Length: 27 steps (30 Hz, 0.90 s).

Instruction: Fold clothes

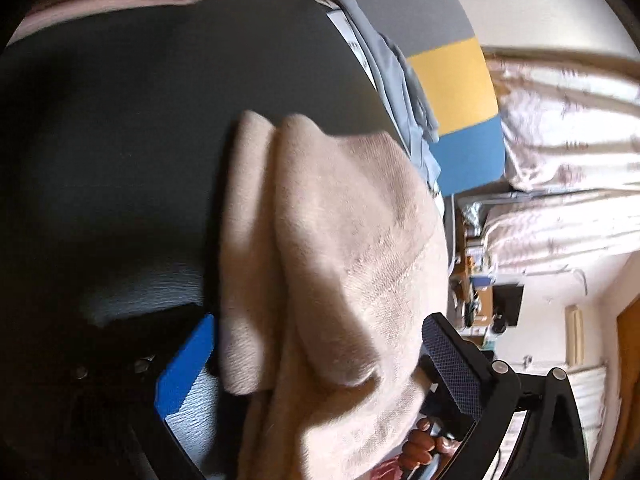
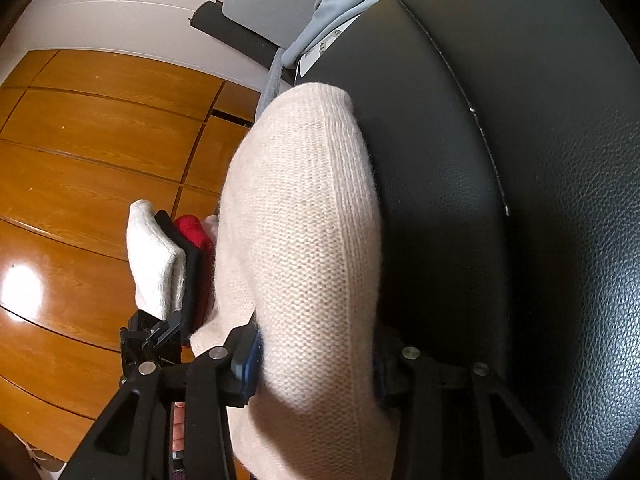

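Sweater point(image 1: 340, 248) fills the middle of my left view; it is soft, pale pink and knitted, and it lies in thick folds on a black seat point(image 1: 120, 140); I see my left tool point(image 1: 316, 360) with its two fingers spread wide, one blue pad point(image 1: 186, 364) on the left side and one dark pad point(image 1: 452, 364) on the right; the sweater lies between them but the pads do not squeeze it, so this tool has let go; a hand point(image 1: 424, 448) shows low down behind the cloth.

In my right view the sweater point(image 2: 304, 248) bulges up like a big round hump over the edge of the black seat point(image 2: 520, 160); my right tool point(image 2: 316, 364) has its fingers pressed on the low part of the hump from both sides, and a blue pad point(image 2: 250, 360) sinks into the knit, so this tool is grasping the sweater; the seat looks like bumpy leather.

To the left of the hump I see the other tool with a white knit sleeve point(image 2: 154, 256) over it, and something red point(image 2: 196, 236) sits just beside it; I cannot tell what the red thing is; a shiny wood floor point(image 2: 80, 160) lies below; gray-blue cloth point(image 2: 332, 8) hangs over the far edge of the seat; in the left view the same gray-blue cloth point(image 1: 400, 80) lies beside a mat point(image 1: 456, 80) with gray, yellow and blue bands.
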Available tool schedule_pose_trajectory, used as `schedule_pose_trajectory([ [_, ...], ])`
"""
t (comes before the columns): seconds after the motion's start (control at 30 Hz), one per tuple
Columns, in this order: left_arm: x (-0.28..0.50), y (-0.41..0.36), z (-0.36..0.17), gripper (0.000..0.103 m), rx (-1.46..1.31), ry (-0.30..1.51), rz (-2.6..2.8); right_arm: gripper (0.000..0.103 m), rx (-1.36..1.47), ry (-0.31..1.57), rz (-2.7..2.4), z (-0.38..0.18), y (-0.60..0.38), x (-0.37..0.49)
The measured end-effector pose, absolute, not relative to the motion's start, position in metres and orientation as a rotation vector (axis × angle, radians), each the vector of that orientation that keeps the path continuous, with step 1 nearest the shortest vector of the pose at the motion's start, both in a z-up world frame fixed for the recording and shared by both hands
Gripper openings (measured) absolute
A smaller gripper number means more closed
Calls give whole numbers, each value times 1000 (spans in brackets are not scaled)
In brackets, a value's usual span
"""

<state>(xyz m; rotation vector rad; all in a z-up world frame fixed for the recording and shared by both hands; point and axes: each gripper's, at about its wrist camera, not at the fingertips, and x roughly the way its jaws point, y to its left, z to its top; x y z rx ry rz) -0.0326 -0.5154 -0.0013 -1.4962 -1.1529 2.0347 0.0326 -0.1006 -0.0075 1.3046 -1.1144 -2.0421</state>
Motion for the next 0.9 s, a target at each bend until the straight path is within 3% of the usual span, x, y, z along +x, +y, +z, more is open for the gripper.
schedule_pose_trajectory([
  [0.1, -40, -494, 2, 103, -1514, -1036, 2079, 42, 1308, -1117, -2035, -8, -99, 32],
  [0.2, -38, -466, 9, 100, -1533, -778, 2185, 43, 1321, -1105, -2033, -8, -99, 31],
  [0.23, -37, -457, 12, 93, -1536, -688, 2218, 43, 1325, -1087, -2040, -7, -100, 31],
  [0.27, -33, -451, 13, 68, -1534, -594, 2257, 43, 1328, -1036, -2062, -3, -103, 30],
  [0.3, -27, -446, 13, 52, -1518, -531, 2285, 43, 1330, -987, -2090, 1, -107, 31],
  [0.33, -21, -442, 14, 47, -1502, -482, 2307, 40, 1331, -938, -2118, 5, -110, 31],
  [0.4, -17, -443, 15, 35, -1486, -550, 2308, 37, 1332, -855, -2173, 14, -118, 33],
  [0.63, 12, -443, 75, 31, -1258, -385, 2489, 33, 1221, -756, -2210, 67, -139, 43],
  [0.9, 20, -517, 170, 31, -920, -420, 2700, 33, 923, -578, -2124, 186, -228, 26],
])
